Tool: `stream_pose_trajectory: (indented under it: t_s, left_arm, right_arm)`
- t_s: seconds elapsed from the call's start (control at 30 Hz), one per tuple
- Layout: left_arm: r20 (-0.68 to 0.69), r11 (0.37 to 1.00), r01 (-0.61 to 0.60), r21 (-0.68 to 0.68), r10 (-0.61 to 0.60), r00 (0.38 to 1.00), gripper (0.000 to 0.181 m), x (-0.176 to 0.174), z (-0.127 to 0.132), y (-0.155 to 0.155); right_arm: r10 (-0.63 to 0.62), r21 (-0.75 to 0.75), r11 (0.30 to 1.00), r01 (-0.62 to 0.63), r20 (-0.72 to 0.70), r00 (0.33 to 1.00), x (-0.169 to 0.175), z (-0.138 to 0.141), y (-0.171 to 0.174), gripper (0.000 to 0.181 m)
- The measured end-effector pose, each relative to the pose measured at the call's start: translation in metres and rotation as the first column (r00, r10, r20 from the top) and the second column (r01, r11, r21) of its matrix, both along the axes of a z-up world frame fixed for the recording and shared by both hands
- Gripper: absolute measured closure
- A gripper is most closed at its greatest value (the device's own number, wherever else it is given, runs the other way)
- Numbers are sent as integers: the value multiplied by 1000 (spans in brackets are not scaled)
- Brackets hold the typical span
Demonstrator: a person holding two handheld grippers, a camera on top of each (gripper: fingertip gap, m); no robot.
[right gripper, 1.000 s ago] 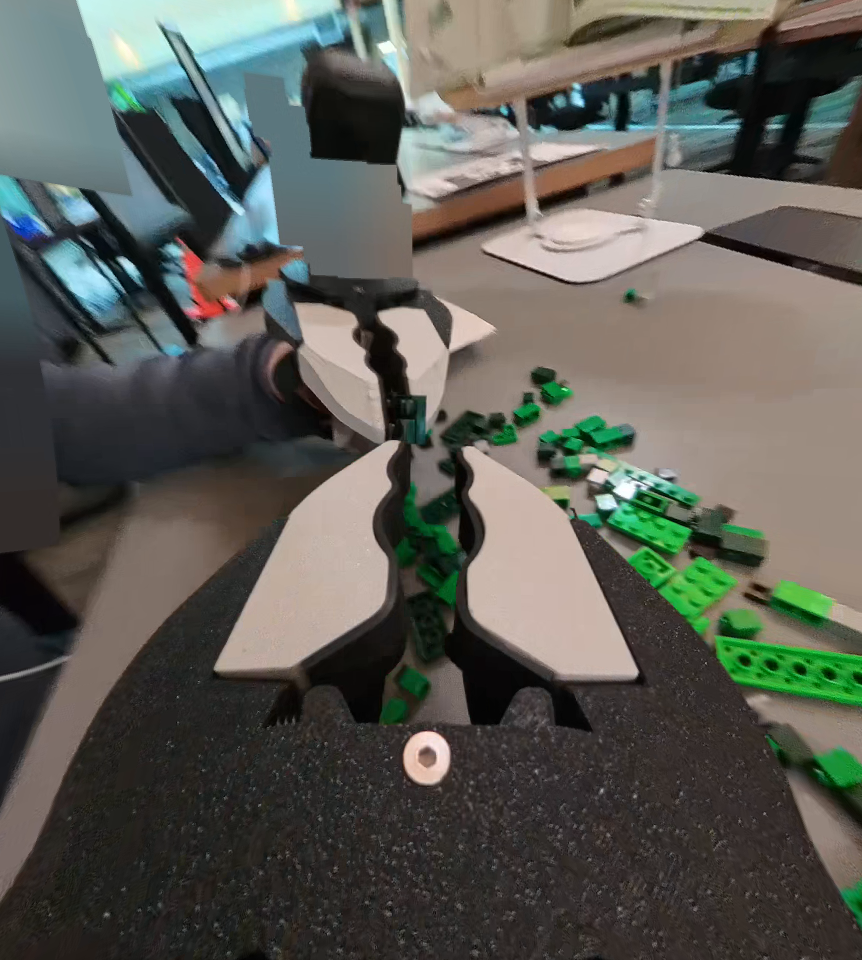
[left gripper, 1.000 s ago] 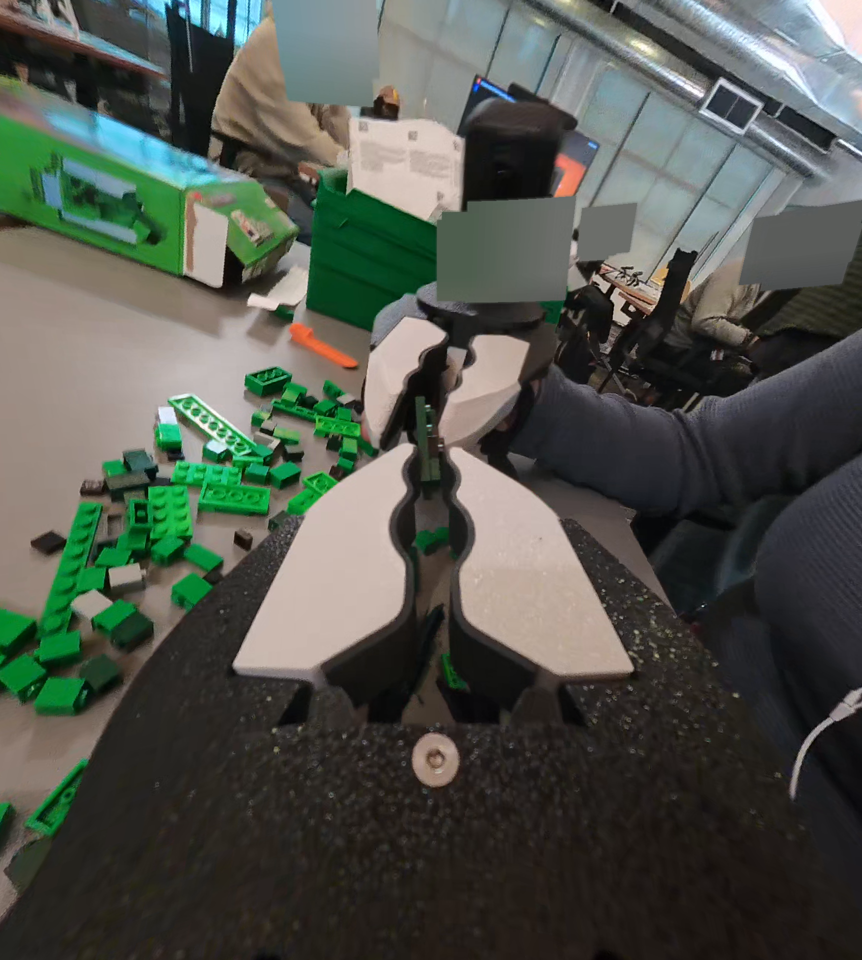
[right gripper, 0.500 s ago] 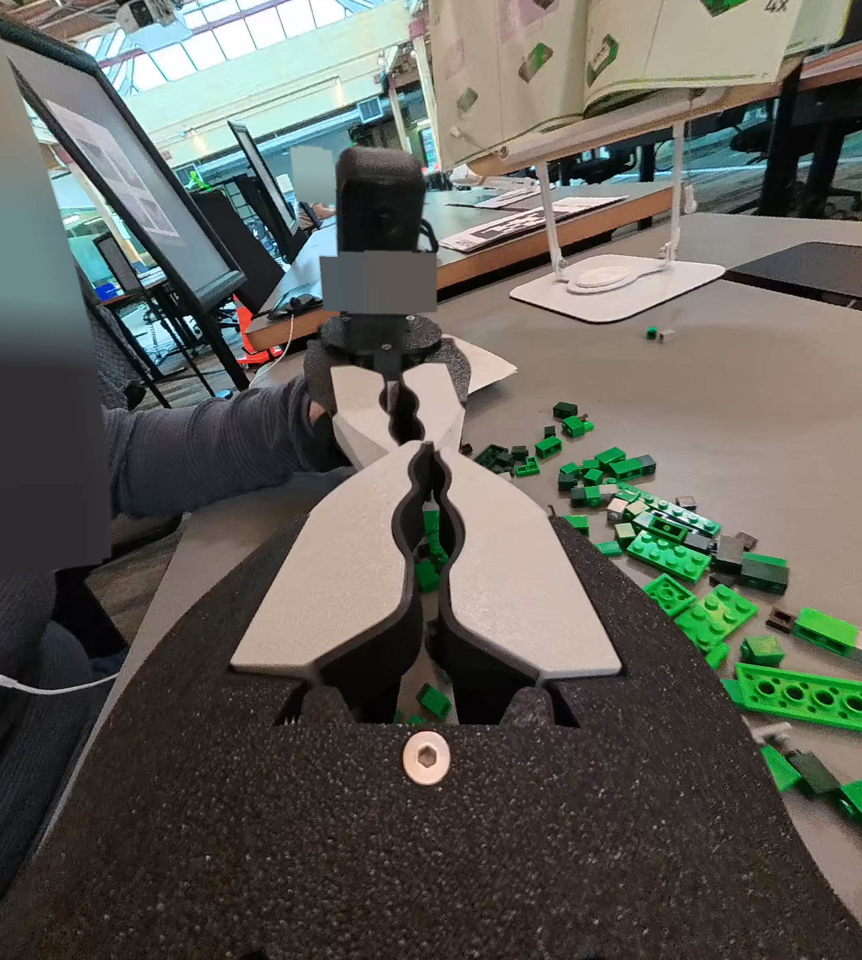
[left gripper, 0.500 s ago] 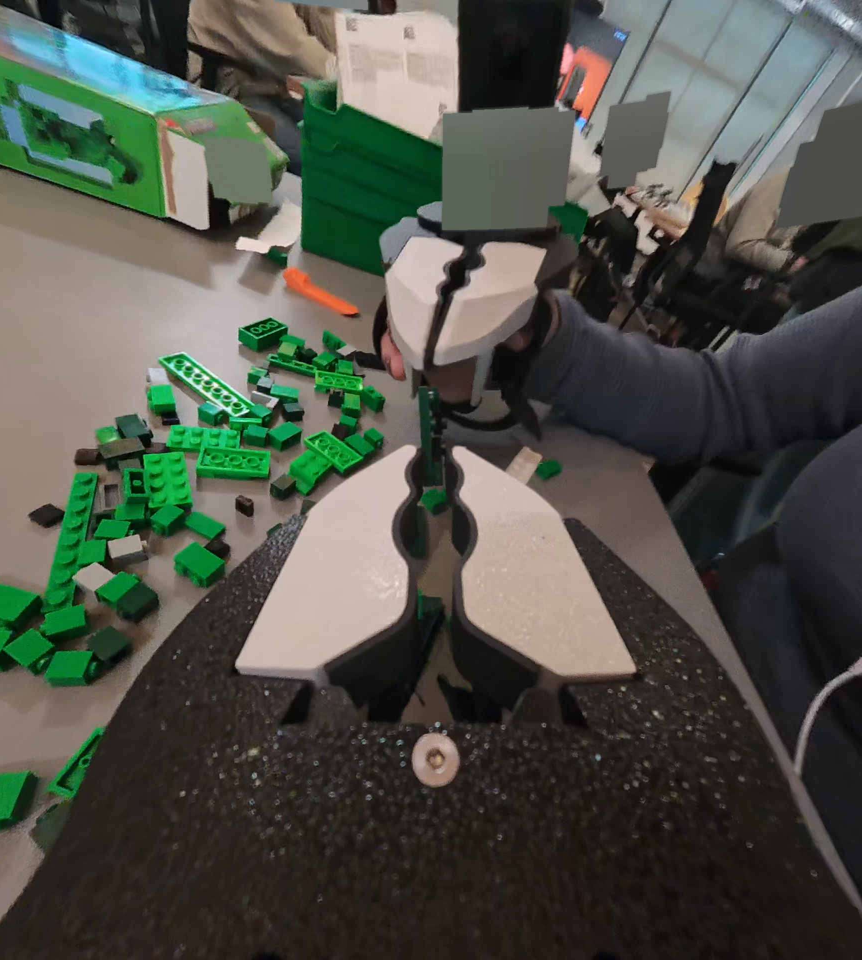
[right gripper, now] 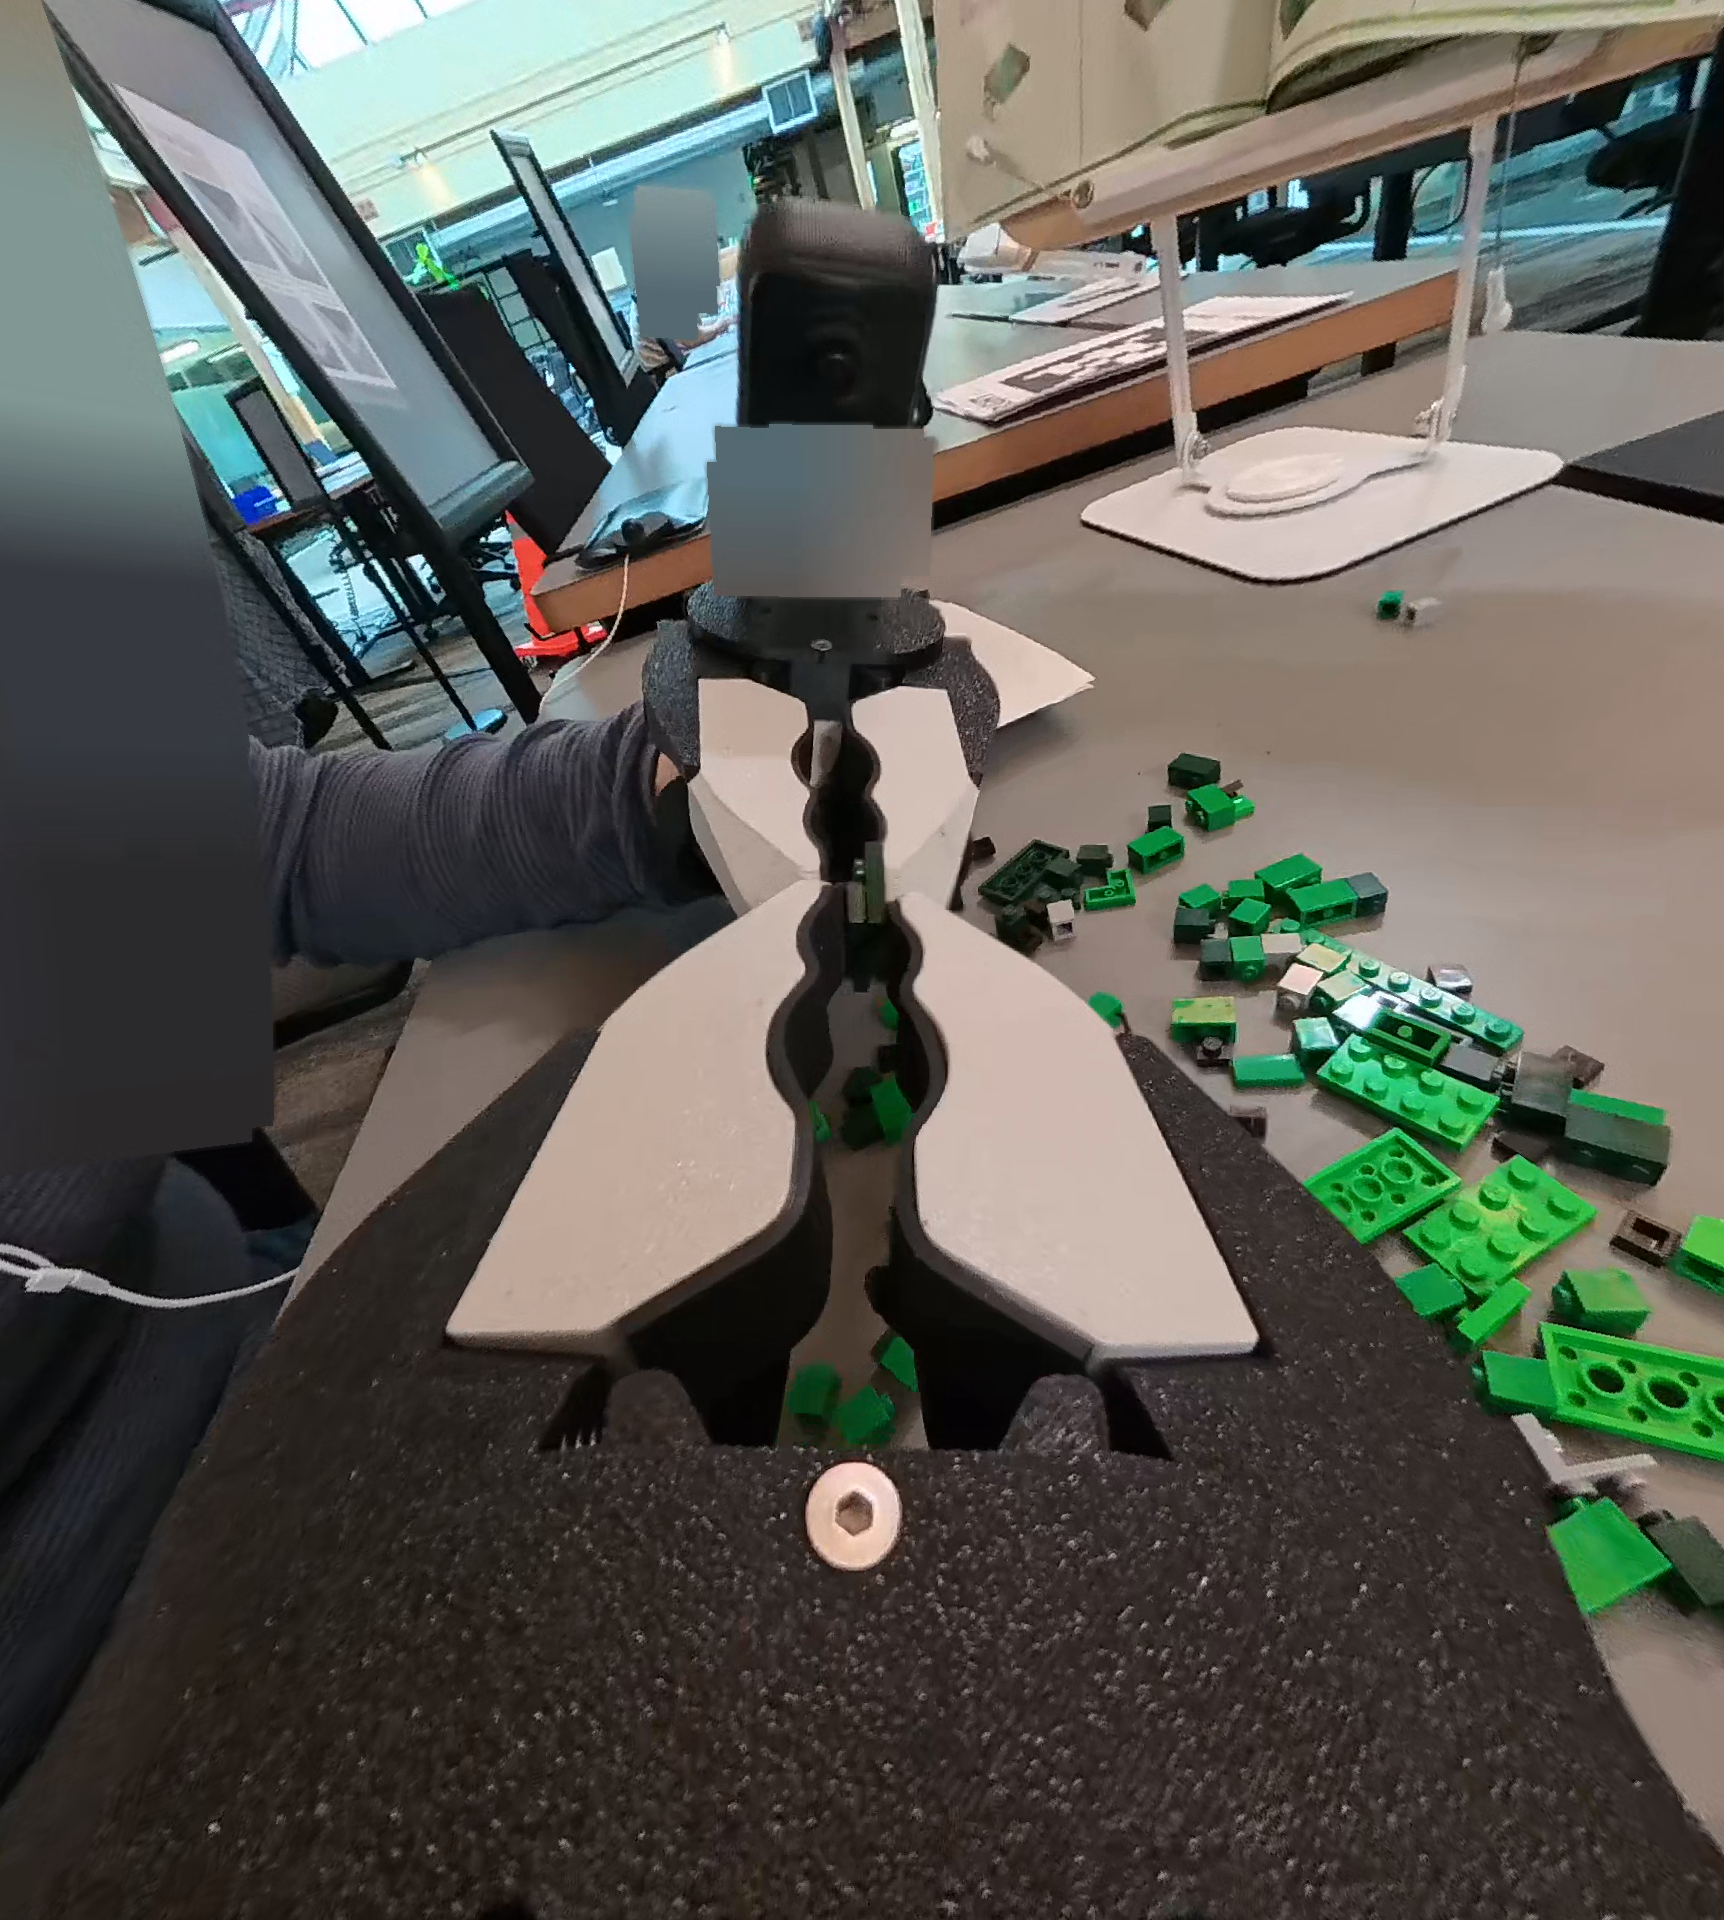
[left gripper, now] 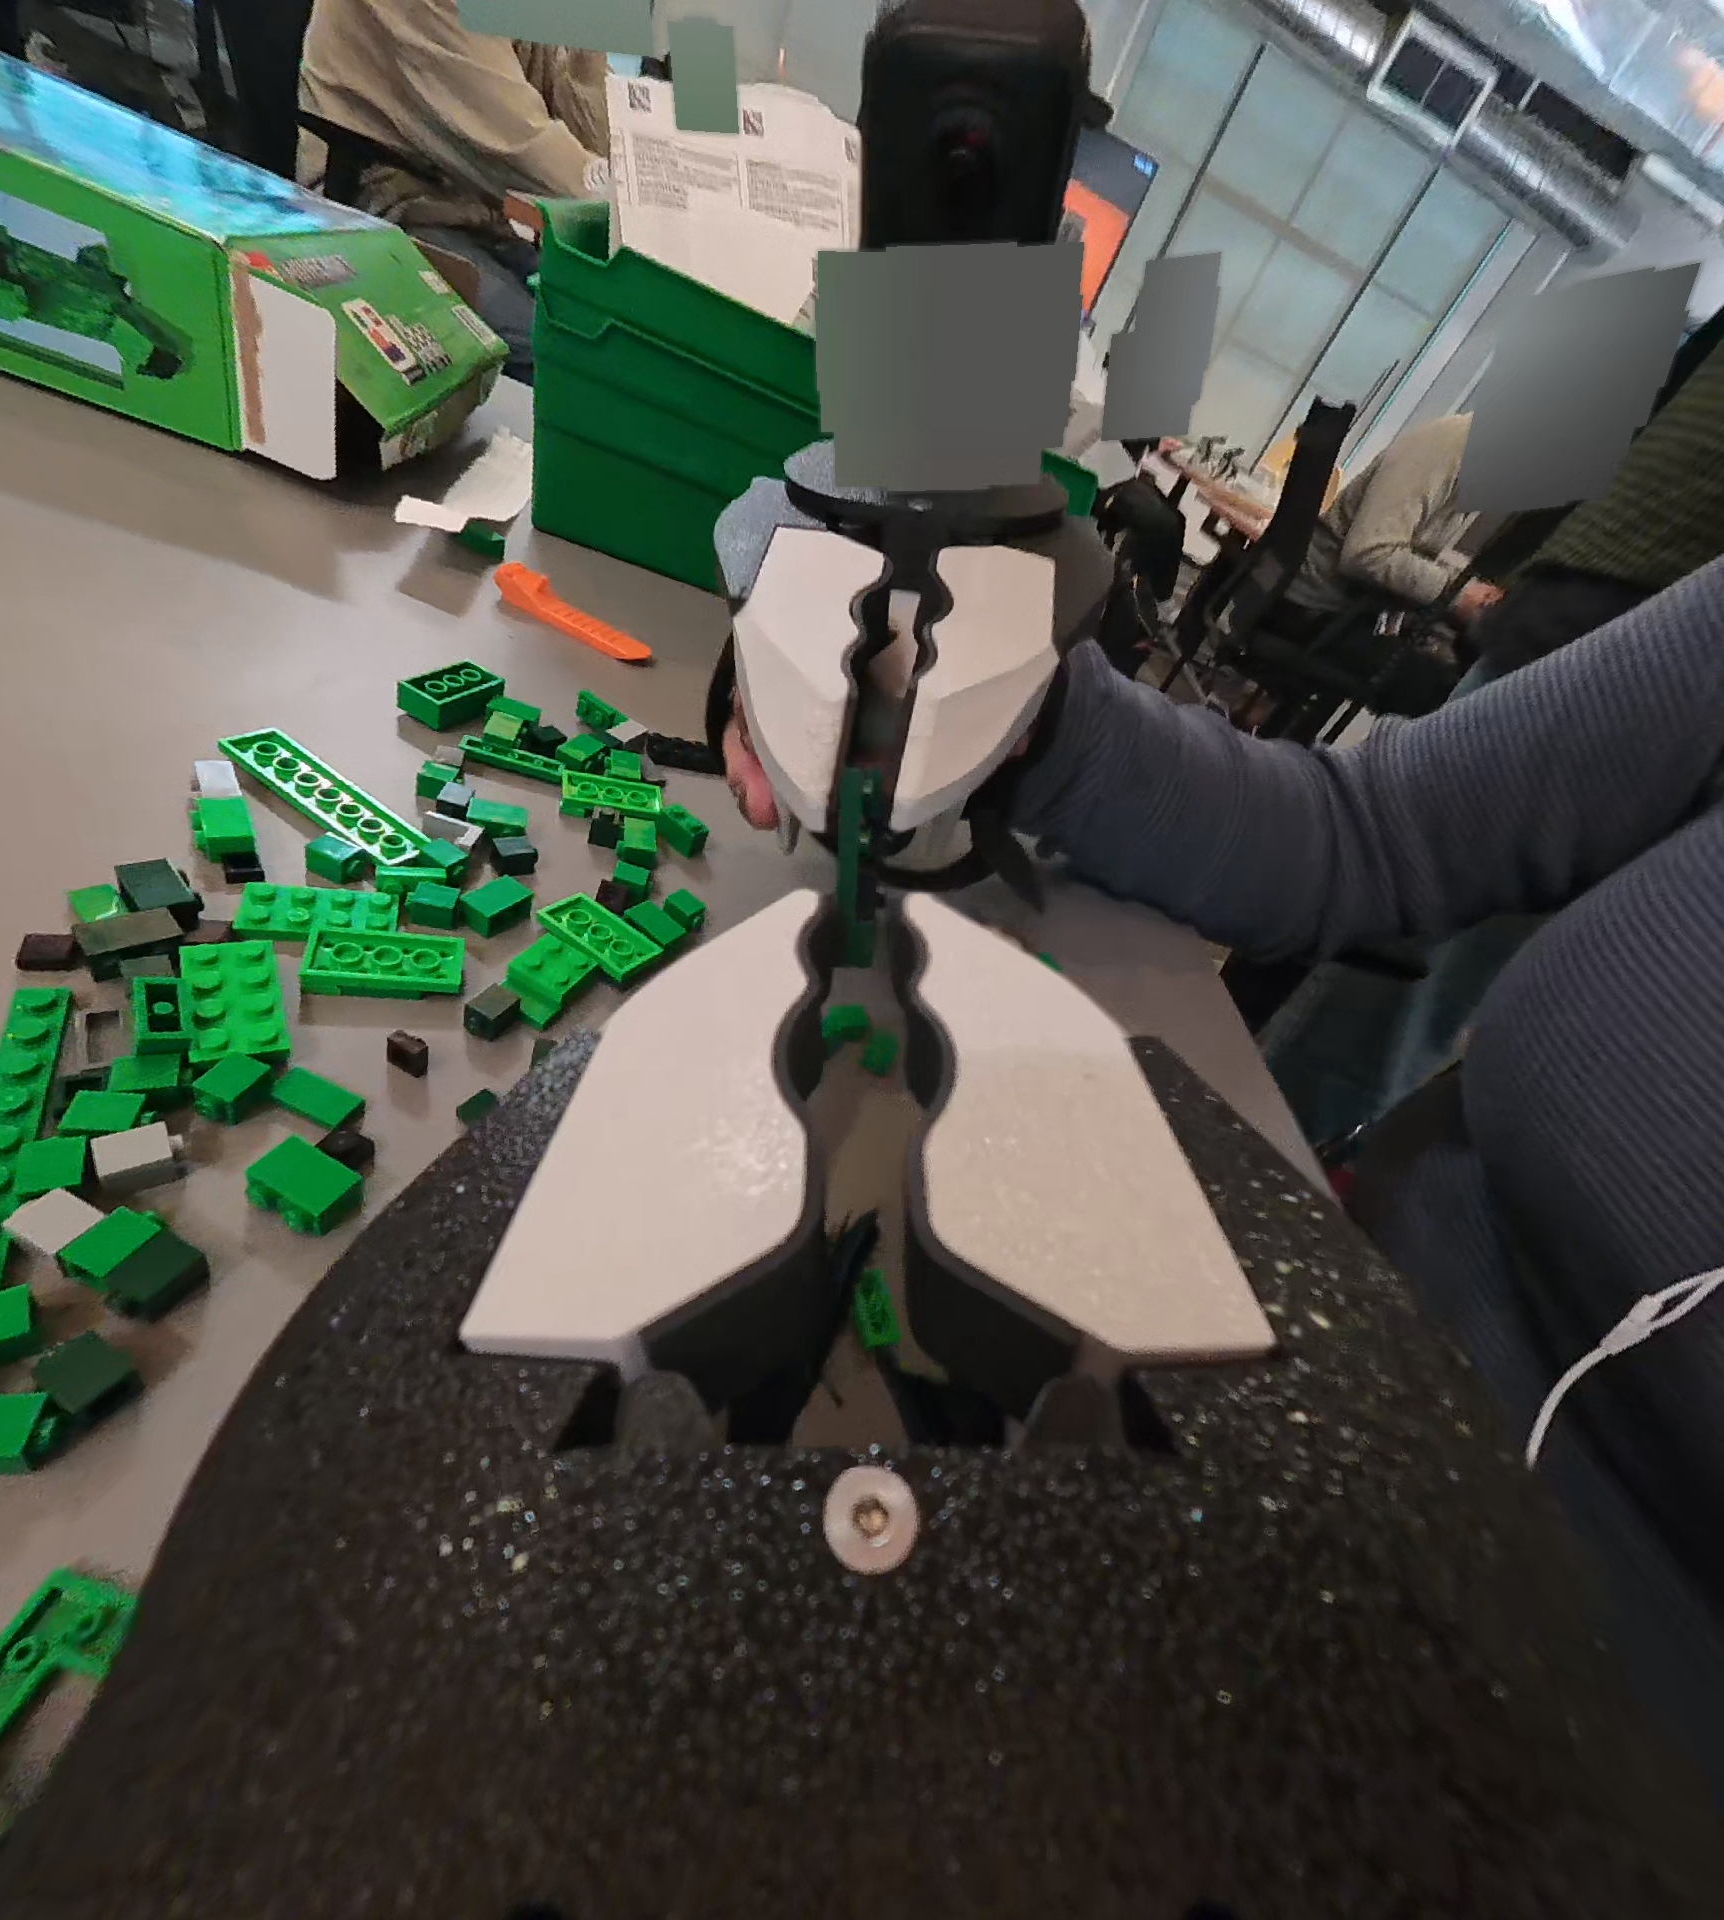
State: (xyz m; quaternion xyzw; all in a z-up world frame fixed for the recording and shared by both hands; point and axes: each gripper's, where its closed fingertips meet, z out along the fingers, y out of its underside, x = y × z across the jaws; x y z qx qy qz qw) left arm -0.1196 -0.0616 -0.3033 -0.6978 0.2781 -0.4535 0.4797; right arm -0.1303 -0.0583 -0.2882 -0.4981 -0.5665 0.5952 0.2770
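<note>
Looking at the dark green plate [left gripper: 853, 868], which way does its long axis run?

— Straight along the line between the two tools. It is thin and seen edge-on, and it hangs in the air above the table [left gripper: 162, 644], not resting on it.

And who has it?

— Both, as far as I can judge. The left tool [left gripper: 856, 925] has its fingers drawn in on the near end. The right tool [right gripper: 863, 914] faces it tip to tip, and its fingers are pinched on the far end. Neither pair stands apart, and the tips nearly touch around the plate.

So neither is nearer?

— No, each end sits right at one tool's tips. How deep the plate reaches into the right tool's grip I cannot tell.

What lies around them?

— Loose green bricks [left gripper: 338, 935] are scattered on the table to the left tool's left, below and well apart from the plate. Beyond them lies an orange brick separator [left gripper: 567, 623]. Farther back there are stacked green bins [left gripper: 650, 416] and a green box [left gripper: 110, 291].
</note>
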Motion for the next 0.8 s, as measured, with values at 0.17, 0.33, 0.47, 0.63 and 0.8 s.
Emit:
stream_pose_trajectory:
  t_s: [0.17,0.33,0.47,0.63,0.8]
  left_arm:
    - [-63,1000,1,11,0,998,161,-8,-5,-2]
    - [-66,999,42,3,-42,997,166,1,-7,-6]
    - [-65,996,52,-77,-57,996,174,2,-12,-7]
    - [37,972,-67,-223,77,996,175,-13,-9,9]
    - [58,929,-80,-360,109,992,175,-12,-21,11]
  right_arm:
    - [3,-22,1000,-2,40,999,5,-4,5,175]
    - [57,-29,998,-54,94,994,7,-11,-4,175]
    - [48,18,999,-50,89,995,5,-12,-6,174]
    - [-153,464,878,121,34,988,-3,-21,15,143]
    - [-266,883,452,129,-4,964,-13,-40,23,139]
